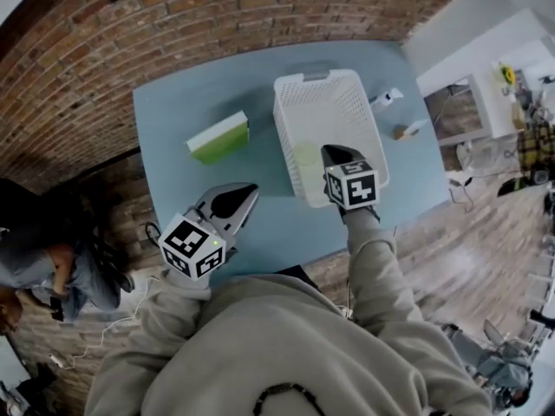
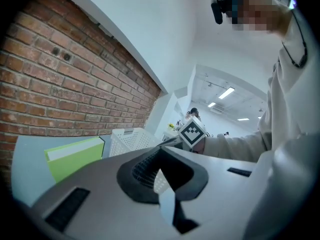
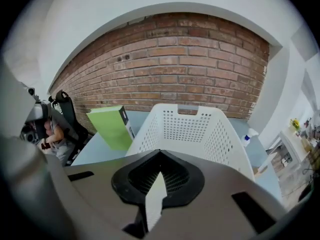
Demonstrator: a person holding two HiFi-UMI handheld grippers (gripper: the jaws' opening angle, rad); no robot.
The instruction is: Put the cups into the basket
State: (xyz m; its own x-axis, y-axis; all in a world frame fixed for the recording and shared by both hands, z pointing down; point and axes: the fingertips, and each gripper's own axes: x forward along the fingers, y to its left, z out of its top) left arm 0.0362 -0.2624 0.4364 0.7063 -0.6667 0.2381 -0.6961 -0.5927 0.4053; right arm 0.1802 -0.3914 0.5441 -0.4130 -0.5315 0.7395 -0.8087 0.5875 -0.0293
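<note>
Closest to my head camera is the wearer's beige sweatshirt [image 1: 286, 354], both sleeves reaching forward over the near edge of the blue table [image 1: 173, 111].

The left gripper [image 1: 243, 196] hangs above bare tabletop, near the front edge and left of the white basket [image 1: 347, 111]. In the left gripper view its jaws are brought together at the tips, with only a thin sliver of light lower down between the black pads [image 2: 142, 166], and nothing is held between them. Past them I see a green-and-white box [image 2: 75, 159] and the perforated basket wall [image 2: 127, 139].

The right gripper [image 1: 334, 154] sits over the near end of the basket, nose pointing into it. Its own view shows the same thing: the jaws are closed on each other, a narrow pale slit between the pads [image 3: 175, 176], and they grip nothing. The basket's far wall and handle cut-out fill the view beyond.

Inside the basket, at its near left, I make out one pale green cup [image 1: 306, 159], faint against the white floor. It lies just to the left of the right gripper's tips; I cannot tell whether they touch it. The left gripper is well apart from it, outside the basket wall.

The box lies on the table left of the basket, and a spray bottle [image 1: 386, 99] sits to its right.
</note>
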